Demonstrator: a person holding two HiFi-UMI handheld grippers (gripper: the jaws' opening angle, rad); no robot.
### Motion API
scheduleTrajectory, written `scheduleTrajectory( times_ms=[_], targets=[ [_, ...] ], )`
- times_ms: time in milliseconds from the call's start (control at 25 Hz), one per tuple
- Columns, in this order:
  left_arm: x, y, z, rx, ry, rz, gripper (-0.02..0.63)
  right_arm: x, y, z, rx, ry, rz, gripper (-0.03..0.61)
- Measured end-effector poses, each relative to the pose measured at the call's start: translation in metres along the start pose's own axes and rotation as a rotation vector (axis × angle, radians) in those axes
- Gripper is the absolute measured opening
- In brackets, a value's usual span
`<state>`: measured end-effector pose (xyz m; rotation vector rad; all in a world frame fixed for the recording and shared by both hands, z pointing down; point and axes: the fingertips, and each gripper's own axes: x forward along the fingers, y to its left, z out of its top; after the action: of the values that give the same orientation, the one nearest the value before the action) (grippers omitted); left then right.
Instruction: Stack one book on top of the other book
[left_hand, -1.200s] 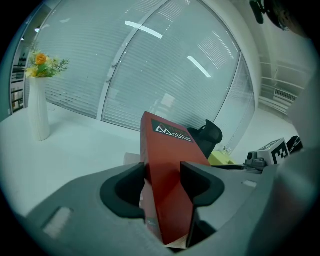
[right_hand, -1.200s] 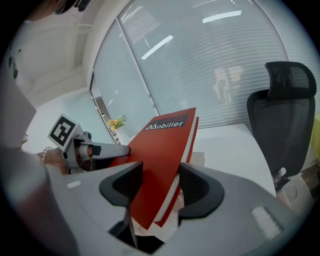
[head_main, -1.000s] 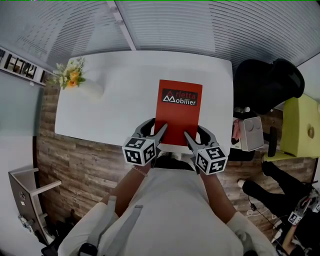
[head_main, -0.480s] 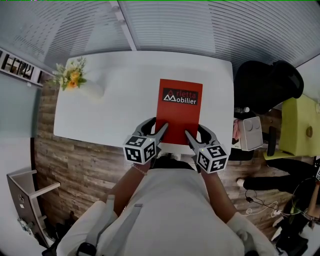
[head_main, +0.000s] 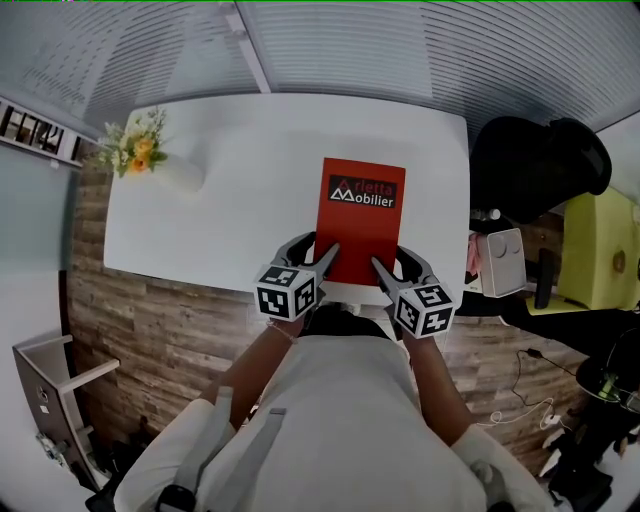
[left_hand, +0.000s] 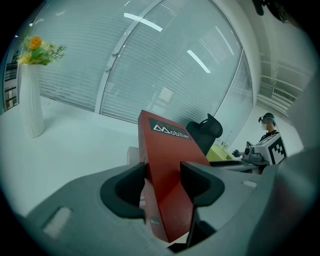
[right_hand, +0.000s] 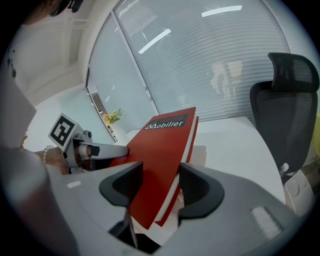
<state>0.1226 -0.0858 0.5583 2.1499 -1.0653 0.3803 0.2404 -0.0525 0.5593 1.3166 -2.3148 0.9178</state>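
Note:
A red book (head_main: 362, 222) with "Mobilier" on its cover lies lengthwise near the front edge of the white table (head_main: 240, 190). My left gripper (head_main: 325, 258) is shut on its near left corner, and my right gripper (head_main: 384, 268) is shut on its near right corner. In the left gripper view the red book (left_hand: 167, 165) runs between the jaws of the left gripper (left_hand: 162, 182). The right gripper view shows the red book (right_hand: 160, 155) clamped by the right gripper (right_hand: 160, 186). A pale flat thing (left_hand: 132, 156), perhaps the second book (right_hand: 201, 150), pokes out from beneath it.
A white vase of flowers (head_main: 150, 158) stands at the table's far left corner. A black office chair (head_main: 535, 165) and a small white device (head_main: 503, 262) sit off the table's right side. Blinds cover the glass wall behind the table.
Both grippers and the red book have crept slightly forward, the left one also a little to the right. The legs on the floor at the right have gone.

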Motion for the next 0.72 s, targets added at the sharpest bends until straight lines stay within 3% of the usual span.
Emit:
scheduleTrajectory(
  times_ms=[720],
  targets=[
    [0.038, 0.02, -0.047, -0.032, 0.086, 0.008, 0.23, 0.03, -0.031, -0.046, 0.046, 0.083, -0.004, 0.229]
  ],
)
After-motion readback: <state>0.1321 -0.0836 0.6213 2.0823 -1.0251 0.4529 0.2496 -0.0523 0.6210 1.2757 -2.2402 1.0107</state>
